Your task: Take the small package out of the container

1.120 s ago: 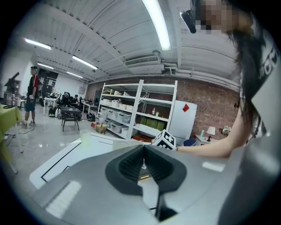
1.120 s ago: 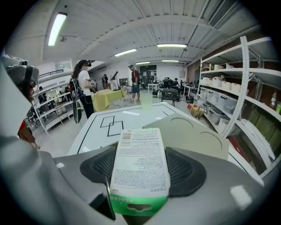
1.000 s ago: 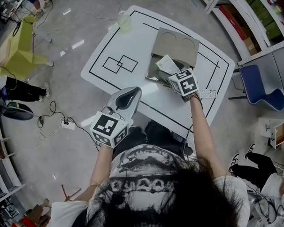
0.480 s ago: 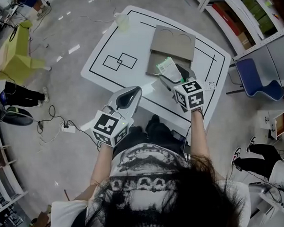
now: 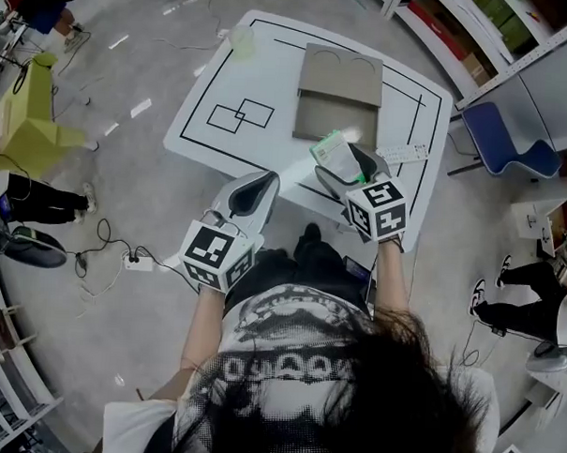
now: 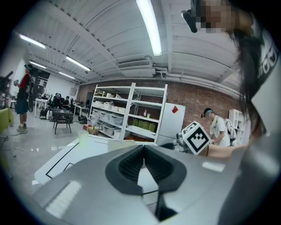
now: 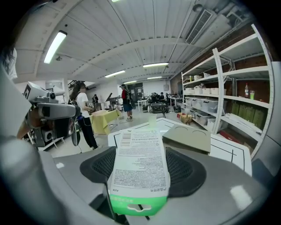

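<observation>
My right gripper (image 5: 340,163) is shut on the small package (image 5: 330,146), a white pouch with fine print and a green end. It holds the package above the table's near part, in front of the cardboard container (image 5: 335,116), whose lid stands open at the back. In the right gripper view the package (image 7: 139,167) lies flat between the jaws of this gripper (image 7: 142,154), with the container (image 7: 186,138) ahead to the right. My left gripper (image 5: 255,187) hangs shut and empty off the table's (image 5: 271,75) near edge; its jaws (image 6: 144,150) hold nothing.
A pale cup (image 5: 243,41) stands at the table's far left corner. A white remote-like item (image 5: 402,153) lies near the right edge. A blue chair (image 5: 505,146) and shelving (image 5: 460,41) stand to the right; cables and a power strip (image 5: 137,260) lie on the floor at left.
My right gripper has drawn back from the container toward the person, carrying the package out over the table's near part. The left gripper has stayed in place.
</observation>
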Available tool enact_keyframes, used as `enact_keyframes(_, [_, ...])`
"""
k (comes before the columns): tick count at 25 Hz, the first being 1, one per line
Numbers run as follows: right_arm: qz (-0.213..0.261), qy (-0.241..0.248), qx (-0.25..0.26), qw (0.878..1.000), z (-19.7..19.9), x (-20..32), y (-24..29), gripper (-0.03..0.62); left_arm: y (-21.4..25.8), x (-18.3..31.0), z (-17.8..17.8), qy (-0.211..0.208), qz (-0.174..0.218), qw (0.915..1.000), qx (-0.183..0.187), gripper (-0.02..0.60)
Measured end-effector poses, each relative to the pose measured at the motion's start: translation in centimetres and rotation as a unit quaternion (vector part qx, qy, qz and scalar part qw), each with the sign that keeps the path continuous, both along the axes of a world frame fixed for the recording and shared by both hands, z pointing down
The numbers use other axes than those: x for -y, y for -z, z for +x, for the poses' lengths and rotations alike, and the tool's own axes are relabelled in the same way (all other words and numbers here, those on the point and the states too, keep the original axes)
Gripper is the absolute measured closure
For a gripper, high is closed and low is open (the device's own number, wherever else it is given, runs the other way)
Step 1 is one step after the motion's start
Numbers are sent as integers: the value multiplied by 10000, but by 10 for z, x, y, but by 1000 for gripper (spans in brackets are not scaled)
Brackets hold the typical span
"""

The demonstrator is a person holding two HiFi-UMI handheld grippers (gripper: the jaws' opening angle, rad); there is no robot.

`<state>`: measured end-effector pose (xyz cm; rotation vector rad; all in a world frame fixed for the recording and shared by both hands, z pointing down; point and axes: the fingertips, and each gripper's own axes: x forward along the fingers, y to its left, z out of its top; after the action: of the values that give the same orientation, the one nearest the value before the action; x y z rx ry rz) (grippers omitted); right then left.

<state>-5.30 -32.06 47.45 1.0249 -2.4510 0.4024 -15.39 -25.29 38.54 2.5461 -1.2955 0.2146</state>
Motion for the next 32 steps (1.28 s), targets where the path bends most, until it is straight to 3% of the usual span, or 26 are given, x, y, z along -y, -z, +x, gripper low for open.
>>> enact_keyframes(18, [-100, -410, 42, 9991, -16, -107, 6, 229, -13, -76, -18, -493, -129, 9986, -159, 581])
enact_keyframes(32, [-13, -215, 158, 9996, 1, -142, 19, 229, -11, -107, 12, -481, -123, 9987, -101, 581])
